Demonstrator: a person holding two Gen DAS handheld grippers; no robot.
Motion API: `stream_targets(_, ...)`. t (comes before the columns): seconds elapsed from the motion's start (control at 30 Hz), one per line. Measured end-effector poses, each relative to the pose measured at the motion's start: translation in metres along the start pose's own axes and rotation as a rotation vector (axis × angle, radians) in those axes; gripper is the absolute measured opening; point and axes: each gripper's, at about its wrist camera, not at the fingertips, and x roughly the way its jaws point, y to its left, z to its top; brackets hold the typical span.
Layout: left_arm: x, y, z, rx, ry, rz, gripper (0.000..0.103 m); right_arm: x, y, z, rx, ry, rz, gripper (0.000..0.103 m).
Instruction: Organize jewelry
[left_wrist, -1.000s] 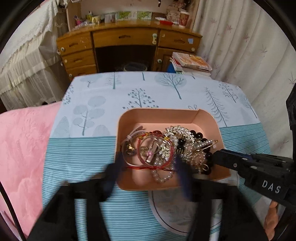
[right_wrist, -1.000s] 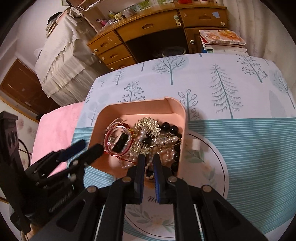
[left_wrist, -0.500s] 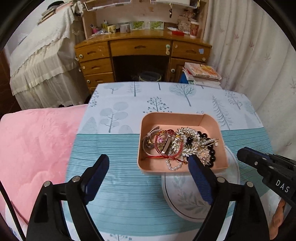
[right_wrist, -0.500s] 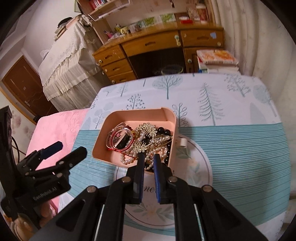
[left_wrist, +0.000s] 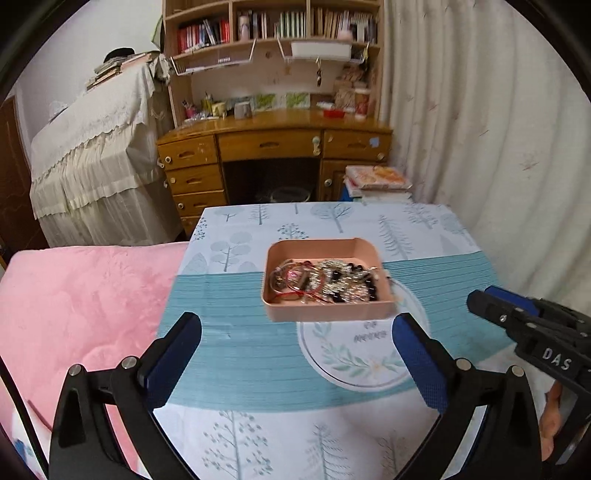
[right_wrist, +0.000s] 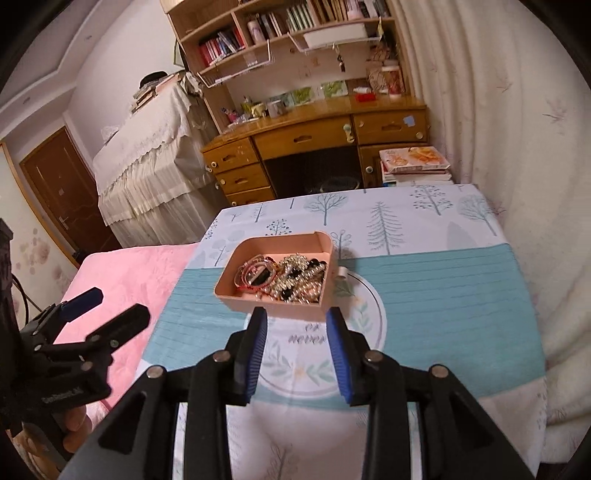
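Observation:
A pink tray (left_wrist: 325, 314) (right_wrist: 273, 308) stands on the table, heaped with jewelry (left_wrist: 325, 282) (right_wrist: 284, 277): red bangles, pearl strings, black beads, a gold hair clip. My left gripper (left_wrist: 295, 354) is open and empty, held back from the tray's near side; it also shows in the right wrist view (right_wrist: 107, 310). My right gripper (right_wrist: 295, 332) is open and empty, just short of the tray's near wall; it also shows at the right of the left wrist view (left_wrist: 495, 299).
The tray sits partly on a round white mat (left_wrist: 351, 354) (right_wrist: 303, 365) on a tree-print tablecloth (left_wrist: 240, 332). A pink blanket (left_wrist: 74, 306) lies to the left. A wooden desk (left_wrist: 273, 155), stacked books (right_wrist: 413, 162) and a curtain (left_wrist: 498, 129) stand behind.
Both grippers have pulled back and up from the tray. The right gripper's jaws went from shut to open. The left jaws stayed open.

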Motion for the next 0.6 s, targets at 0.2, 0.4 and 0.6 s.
stream_targets(0.2, -0.017, -0.011, -0.038, -0.035, 0.019, -0.002, 0.102, -0.021, -0.003, -0.038, 0.003, 0.002, -0.007, 0.045)
stream_targets(0.4, -0.025, -0.018, -0.070, -0.056, 0.032, 0.029, 0.102, -0.036, -0.003, -0.067, 0.012, 0.012, -0.004, 0.045)
stream_targets(0.6, -0.040, -0.025, -0.088, -0.065, 0.034, 0.054, 0.102, -0.051, 0.004, -0.087, 0.003, 0.026, 0.024, 0.045)
